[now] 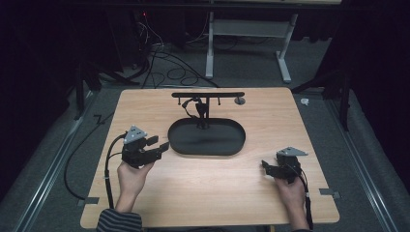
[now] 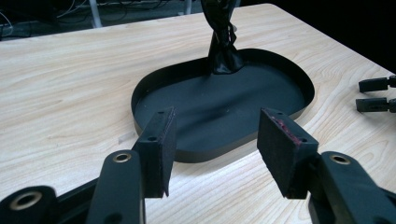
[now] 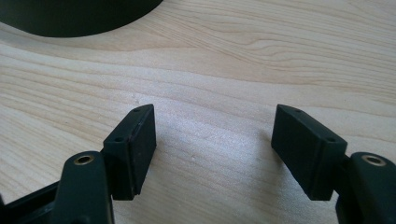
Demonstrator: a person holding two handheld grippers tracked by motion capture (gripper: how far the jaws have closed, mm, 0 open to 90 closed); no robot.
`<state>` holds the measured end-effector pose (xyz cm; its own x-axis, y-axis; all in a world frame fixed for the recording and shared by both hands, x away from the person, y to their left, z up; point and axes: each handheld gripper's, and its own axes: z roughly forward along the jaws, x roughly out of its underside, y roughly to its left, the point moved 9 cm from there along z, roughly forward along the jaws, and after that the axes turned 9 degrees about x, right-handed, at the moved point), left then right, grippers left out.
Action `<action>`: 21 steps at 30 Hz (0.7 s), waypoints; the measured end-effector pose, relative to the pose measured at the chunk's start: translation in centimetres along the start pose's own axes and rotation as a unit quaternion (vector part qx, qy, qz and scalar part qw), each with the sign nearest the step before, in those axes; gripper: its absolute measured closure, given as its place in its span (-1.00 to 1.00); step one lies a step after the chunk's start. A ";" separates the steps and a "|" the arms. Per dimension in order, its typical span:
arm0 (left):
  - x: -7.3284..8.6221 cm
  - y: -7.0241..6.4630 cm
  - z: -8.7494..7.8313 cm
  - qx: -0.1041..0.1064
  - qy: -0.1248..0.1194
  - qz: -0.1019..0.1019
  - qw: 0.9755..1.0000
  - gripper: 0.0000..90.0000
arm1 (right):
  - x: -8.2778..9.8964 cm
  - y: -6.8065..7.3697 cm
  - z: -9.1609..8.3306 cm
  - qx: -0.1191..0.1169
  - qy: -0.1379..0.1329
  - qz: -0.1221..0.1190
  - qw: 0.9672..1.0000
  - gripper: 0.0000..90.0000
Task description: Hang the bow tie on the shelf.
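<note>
In the high view, one black oval tray (image 1: 207, 145) lies at the middle of the light wooden table (image 1: 208, 198), with a T-shaped stand (image 1: 208, 95) rising from its far part and a dark strap (image 1: 197, 110) draped on the post. The left gripper (image 1: 159, 143) hovers just beside the tray's left rim, apart from it, jaws spread and empty; the right gripper (image 1: 265, 165) sits well apart near the table's right edge, pointing toward the tray. Bare wood stretches between the two hands and along the near edge. Beyond the far edge, grey carpet holds loose cables (image 1: 169, 67) and two white desk legs (image 1: 246, 48). In the left gripper view, two pads (image 2: 161, 149) stand wide with nothing between them, the tray's near rim (image 2: 205, 156) just ahead, and the other gripper's two jaw tips (image 2: 376, 93) at the right edge. In the right gripper view, two jaws stand released over bare wood (image 3: 210, 135), the tray's rim (image 3: 74, 21) at the upper left.
</note>
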<state>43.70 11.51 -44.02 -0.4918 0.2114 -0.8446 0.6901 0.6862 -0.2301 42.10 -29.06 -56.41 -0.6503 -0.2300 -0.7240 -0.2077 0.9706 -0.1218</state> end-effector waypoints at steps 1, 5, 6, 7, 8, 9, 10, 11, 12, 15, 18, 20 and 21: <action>0.1 0.0 0.0 0.000 0.001 0.000 1.000 0.06 | 0.0 0.0 0.0 0.000 0.000 -0.001 1.000 -0.29; 0.5 0.3 -0.3 -0.005 -0.002 -0.005 1.000 0.06 | 0.0 0.0 0.0 0.000 0.000 0.000 1.000 -0.29; 0.5 0.3 -0.3 -0.005 -0.002 -0.005 1.000 0.06 | 0.0 0.0 0.0 0.000 0.000 0.000 1.000 -0.29; 0.6 0.4 -0.4 -0.006 -0.002 -0.007 1.000 0.06 | 0.0 0.0 0.0 0.000 0.000 0.000 1.000 -0.29; 0.6 0.4 -0.4 -0.006 -0.002 -0.007 1.000 0.06 | 0.0 0.0 0.0 0.000 0.000 0.000 1.000 -0.29; 0.8 0.5 -0.4 -0.007 -0.003 -0.010 1.000 0.06 | 0.0 0.0 0.0 0.000 0.000 0.000 1.000 -0.29; 0.9 0.5 -0.4 -0.008 -0.002 -0.011 1.000 0.06 | 0.0 0.0 0.0 0.000 0.000 0.000 1.000 -0.29; 1.0 0.6 -0.4 -0.008 -0.004 -0.013 1.000 0.06 | 0.0 0.0 0.0 0.000 0.001 0.000 1.000 -0.29; 1.1 0.6 -0.4 -0.009 -0.003 -0.014 1.000 0.06 | 0.0 0.0 0.0 0.000 0.001 0.000 1.000 -0.29; 1.3 0.7 -0.4 -0.009 -0.004 -0.016 1.000 0.06 | 0.0 0.0 0.0 0.000 0.000 0.000 1.000 -0.29; 1.6 0.8 -0.4 -0.011 -0.002 -0.018 1.000 0.06 | 0.0 0.0 0.0 0.000 0.000 0.000 1.000 -0.29; 1.7 0.8 -0.4 -0.011 -0.002 -0.019 1.000 0.06 | 0.0 0.0 0.0 0.000 0.001 0.000 1.000 -0.29; 1.8 0.8 -0.5 -0.012 -0.002 -0.020 1.000 0.06 | 0.0 0.0 0.0 0.000 0.000 0.000 1.000 -0.29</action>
<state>43.15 12.78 -45.48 -0.5168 0.1818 -0.8366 0.6576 0.7100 -0.2519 42.10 -29.06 -56.41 -0.6505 -0.2299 -0.7239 -0.2074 0.9706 -0.1219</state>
